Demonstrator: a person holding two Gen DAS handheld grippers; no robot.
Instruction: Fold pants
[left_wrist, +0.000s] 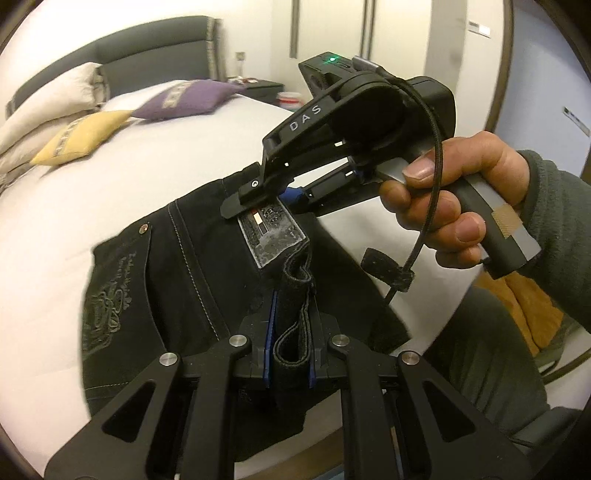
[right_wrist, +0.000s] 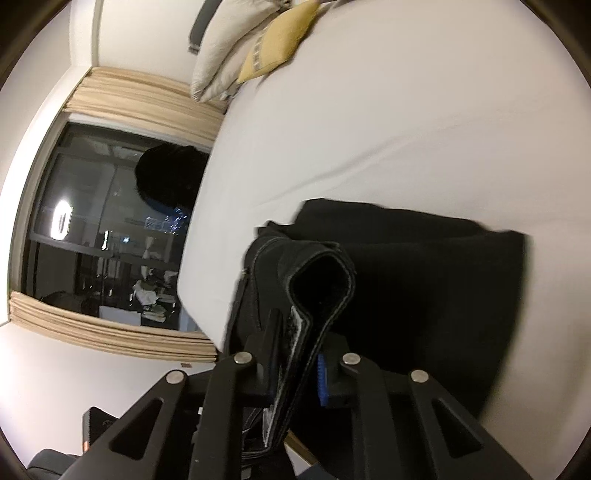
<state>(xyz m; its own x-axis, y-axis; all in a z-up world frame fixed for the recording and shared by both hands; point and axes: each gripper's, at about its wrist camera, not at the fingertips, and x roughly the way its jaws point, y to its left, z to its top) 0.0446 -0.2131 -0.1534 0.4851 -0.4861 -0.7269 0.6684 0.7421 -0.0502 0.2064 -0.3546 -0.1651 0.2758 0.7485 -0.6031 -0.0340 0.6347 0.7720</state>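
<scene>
Black pants (left_wrist: 192, 266) lie on the white bed (left_wrist: 147, 177), with a grey waistband label (left_wrist: 271, 236) and an embroidered back pocket (left_wrist: 110, 295). My left gripper (left_wrist: 291, 354) is shut on a fold of the waistband with a belt loop. My right gripper (left_wrist: 266, 199), held in a hand, is shut on the waistband by the label. In the right wrist view my right gripper (right_wrist: 295, 369) clamps a doubled band of black cloth (right_wrist: 321, 280), with the rest of the pants (right_wrist: 424, 266) spread on the bed (right_wrist: 406, 129) behind.
Yellow (left_wrist: 77, 136) and purple (left_wrist: 188, 98) cushions and beige pillows (left_wrist: 48, 103) lie at the bed's head. A nightstand (left_wrist: 262, 88) stands past them. A dark window with curtains (right_wrist: 103, 229) is beside the bed. Orange cloth (left_wrist: 528, 302) lies by the person's arm.
</scene>
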